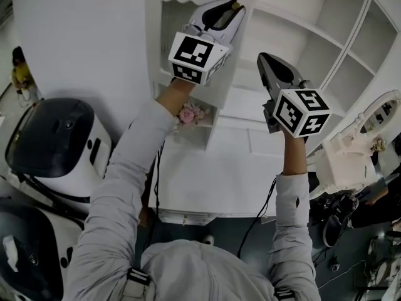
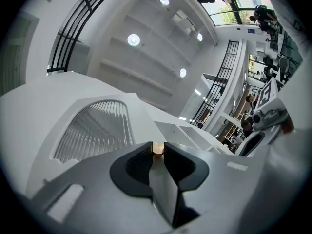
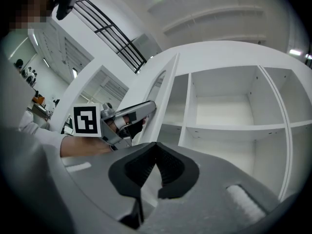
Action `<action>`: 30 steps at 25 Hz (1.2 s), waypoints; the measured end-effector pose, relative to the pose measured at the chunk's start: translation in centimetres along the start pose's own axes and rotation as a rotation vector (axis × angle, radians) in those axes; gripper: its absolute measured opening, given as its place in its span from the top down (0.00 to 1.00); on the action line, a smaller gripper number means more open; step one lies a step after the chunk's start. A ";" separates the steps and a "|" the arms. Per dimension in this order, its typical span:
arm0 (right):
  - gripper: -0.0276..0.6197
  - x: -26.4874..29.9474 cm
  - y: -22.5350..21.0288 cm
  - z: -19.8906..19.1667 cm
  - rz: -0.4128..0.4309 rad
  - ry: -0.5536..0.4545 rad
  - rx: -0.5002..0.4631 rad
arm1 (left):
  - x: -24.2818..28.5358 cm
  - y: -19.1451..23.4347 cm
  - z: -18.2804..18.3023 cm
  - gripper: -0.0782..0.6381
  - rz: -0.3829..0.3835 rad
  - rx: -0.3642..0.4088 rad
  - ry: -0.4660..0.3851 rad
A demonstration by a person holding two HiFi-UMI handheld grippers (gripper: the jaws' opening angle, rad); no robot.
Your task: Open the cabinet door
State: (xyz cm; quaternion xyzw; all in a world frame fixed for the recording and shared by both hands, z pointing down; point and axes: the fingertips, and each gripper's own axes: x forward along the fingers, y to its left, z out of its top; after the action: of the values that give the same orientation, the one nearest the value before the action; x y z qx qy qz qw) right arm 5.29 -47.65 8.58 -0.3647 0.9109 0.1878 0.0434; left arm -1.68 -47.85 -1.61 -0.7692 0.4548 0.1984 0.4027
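left tool (image 1: 230, 8) clamping knob (image 2: 157, 149) of cabinet door (image 2: 92, 126) | right tool (image 3: 155, 146) hovering closed, empty | risk: small knob slipping free if pulling off-arc

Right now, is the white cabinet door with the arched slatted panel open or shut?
Partly open: the door stands out from the white shelved cabinet, left gripper gripping its tan knob.

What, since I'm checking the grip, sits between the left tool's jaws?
A small tan knob, gripped by the left tool at its jaw tips, with nothing else there. The left gripper view shows it.
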 end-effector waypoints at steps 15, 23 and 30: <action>0.95 -1.1 2.0 0.9 -0.046 0.010 0.011 | -3.7 0.3 4.0 0.77 -0.026 -0.069 -0.109; 0.95 -0.8 5.9 1.9 -0.039 0.003 0.010 | -7.6 1.9 7.0 0.76 -0.029 -0.123 -0.168; 0.95 -0.4 10.2 2.4 -0.022 -0.001 0.018 | -11.4 4.3 9.2 0.75 -0.035 -0.214 -0.183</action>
State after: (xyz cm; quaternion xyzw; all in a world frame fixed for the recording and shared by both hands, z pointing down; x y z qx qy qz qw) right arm -1.52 -39.73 9.57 -0.3743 0.9085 0.1791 0.0491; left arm -10.62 -35.43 -1.37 -0.7943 0.3788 0.3081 0.3617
